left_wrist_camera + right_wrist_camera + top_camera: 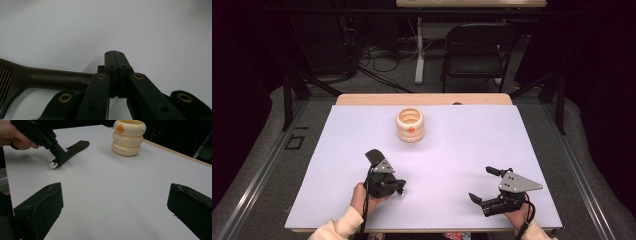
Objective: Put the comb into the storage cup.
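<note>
left tool (399, 190) pinches the comb (70, 151) handle end; comb's long axis points twd cream ringed cup (410, 125). right tool (483, 185) spread, empty, farther off.

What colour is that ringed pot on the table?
Cream, with an orange mark; the pot shows best in the right gripper view.

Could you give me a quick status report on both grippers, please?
Left gripper shut on dark comb, flat on table. Right gripper open, empty. Cream ringed holder stands apart, nothing between.
</note>
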{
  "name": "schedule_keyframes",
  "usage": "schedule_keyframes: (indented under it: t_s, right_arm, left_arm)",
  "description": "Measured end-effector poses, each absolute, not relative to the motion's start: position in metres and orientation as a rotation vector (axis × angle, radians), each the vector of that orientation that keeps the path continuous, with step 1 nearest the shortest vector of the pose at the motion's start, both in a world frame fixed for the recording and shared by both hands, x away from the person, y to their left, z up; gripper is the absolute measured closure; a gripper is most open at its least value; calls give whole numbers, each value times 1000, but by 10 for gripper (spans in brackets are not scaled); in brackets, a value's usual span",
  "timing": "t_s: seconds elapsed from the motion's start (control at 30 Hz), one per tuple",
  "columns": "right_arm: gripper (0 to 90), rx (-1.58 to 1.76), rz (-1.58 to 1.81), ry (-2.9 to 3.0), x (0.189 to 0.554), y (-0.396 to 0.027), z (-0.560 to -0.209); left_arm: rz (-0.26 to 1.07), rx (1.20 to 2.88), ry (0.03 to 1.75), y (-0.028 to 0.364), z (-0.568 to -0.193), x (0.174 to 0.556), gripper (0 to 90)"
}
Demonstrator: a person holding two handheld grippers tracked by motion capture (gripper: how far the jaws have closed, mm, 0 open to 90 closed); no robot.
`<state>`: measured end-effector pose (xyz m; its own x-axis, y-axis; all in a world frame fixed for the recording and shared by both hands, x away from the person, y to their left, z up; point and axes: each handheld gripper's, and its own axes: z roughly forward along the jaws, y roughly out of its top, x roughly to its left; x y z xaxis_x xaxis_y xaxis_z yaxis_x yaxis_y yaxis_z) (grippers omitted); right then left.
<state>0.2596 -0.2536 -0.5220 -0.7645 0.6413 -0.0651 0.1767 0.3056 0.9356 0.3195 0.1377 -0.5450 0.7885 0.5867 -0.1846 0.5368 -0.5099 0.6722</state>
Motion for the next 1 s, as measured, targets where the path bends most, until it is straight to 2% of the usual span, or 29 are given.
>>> schedule_keyframes:
  t_s: [1.0]
  right_arm:
    - [0,721,1455,2145,260,-254,-522]
  left_arm:
    - [74,2212,892,156,-542,311,899]
